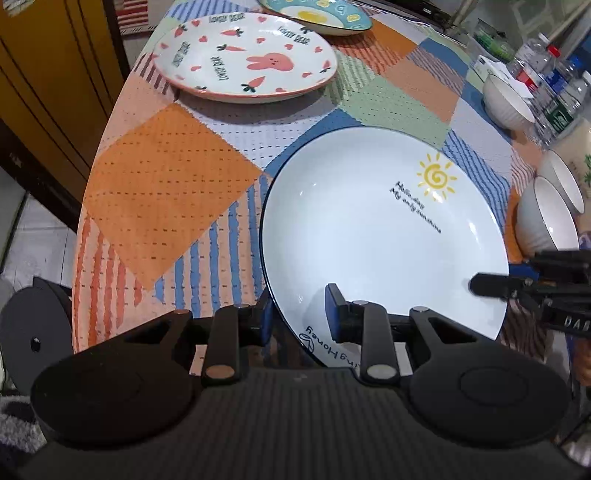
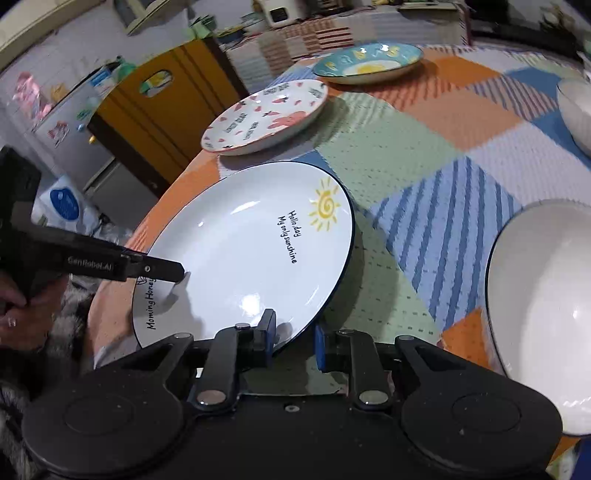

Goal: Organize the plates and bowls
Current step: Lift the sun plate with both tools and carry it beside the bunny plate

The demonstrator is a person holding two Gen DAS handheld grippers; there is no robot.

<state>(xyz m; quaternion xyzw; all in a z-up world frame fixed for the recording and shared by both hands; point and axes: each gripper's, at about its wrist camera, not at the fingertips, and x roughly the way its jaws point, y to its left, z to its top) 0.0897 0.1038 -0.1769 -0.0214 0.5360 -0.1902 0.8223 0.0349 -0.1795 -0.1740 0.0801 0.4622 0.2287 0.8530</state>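
A white plate with a yellow sun (image 1: 369,229) (image 2: 243,251) lies on the patchwork tablecloth near the table's front edge. My left gripper (image 1: 299,317) straddles its near rim, jaws apart, one finger under the rim and one above. My right gripper (image 2: 293,339) straddles the rim on the other side, jaws apart. Each gripper shows in the other's view, the right (image 1: 491,284) and the left (image 2: 162,271). A pink rabbit plate (image 1: 243,55) (image 2: 266,118) and a teal egg plate (image 1: 317,14) (image 2: 369,62) lie farther back. White bowls (image 1: 543,218) (image 2: 543,306) stand to the right.
Another white bowl (image 1: 506,99) and several bottles (image 1: 550,81) stand at the far right. A yellow cabinet (image 2: 155,107) stands left of the table. The table's edge (image 1: 85,221) curves close on the left.
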